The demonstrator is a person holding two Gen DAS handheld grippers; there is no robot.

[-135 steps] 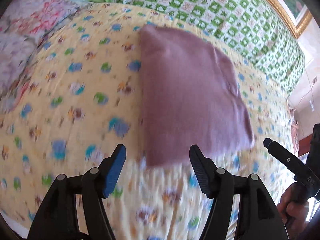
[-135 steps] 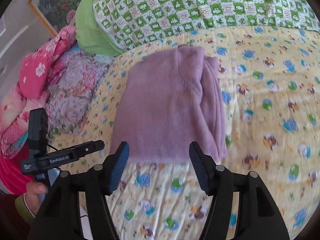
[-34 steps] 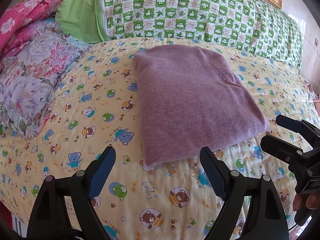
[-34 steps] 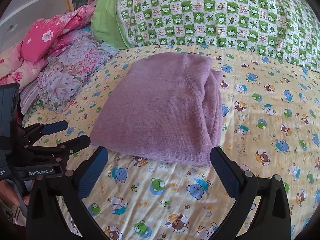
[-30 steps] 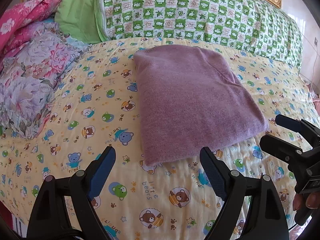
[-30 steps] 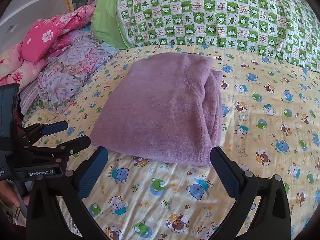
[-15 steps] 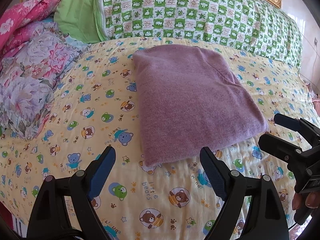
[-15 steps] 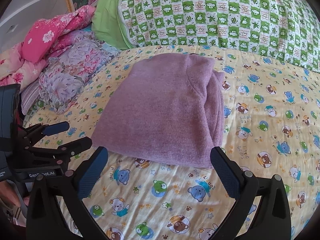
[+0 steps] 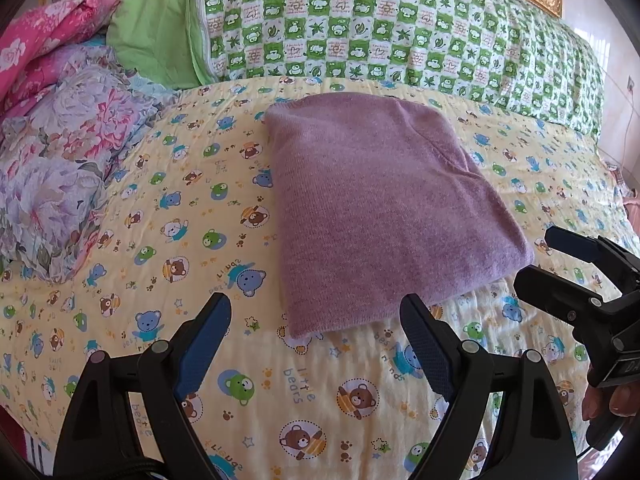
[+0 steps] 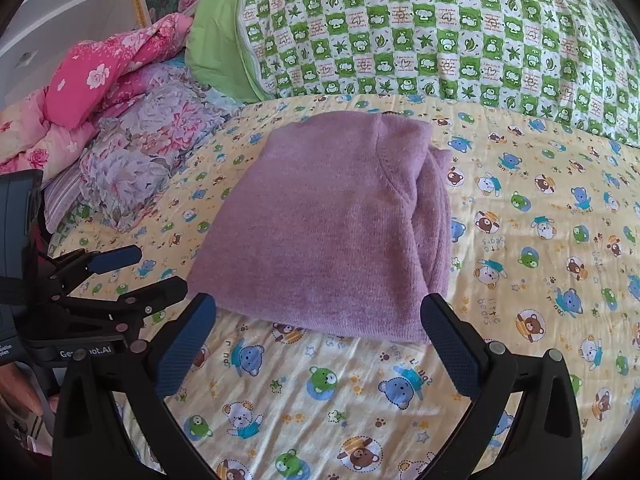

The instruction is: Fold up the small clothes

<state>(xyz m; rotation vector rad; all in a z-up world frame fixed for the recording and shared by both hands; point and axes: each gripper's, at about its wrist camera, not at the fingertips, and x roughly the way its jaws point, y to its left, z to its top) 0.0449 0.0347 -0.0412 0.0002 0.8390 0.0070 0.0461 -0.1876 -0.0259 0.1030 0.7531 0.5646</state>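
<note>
Both sets of jaws are spread wide and hold nothing: the left gripper [image 9: 316, 338] and the right gripper [image 10: 318, 338] hover side by side over the near edge of the bed, just short of the garment, apparently drawn back because the folding looks finished. Beyond them a mauve knitted sweater [image 9: 384, 208] lies folded into a neat rectangle in the middle of the yellow bear-print bedsheet [image 9: 168, 216], its layered edges stacked along its right side. A green checked quilt [image 10: 440, 36] runs along the far edge, and floral bedding [image 10: 136, 152] is heaped at the far left corner.
</note>
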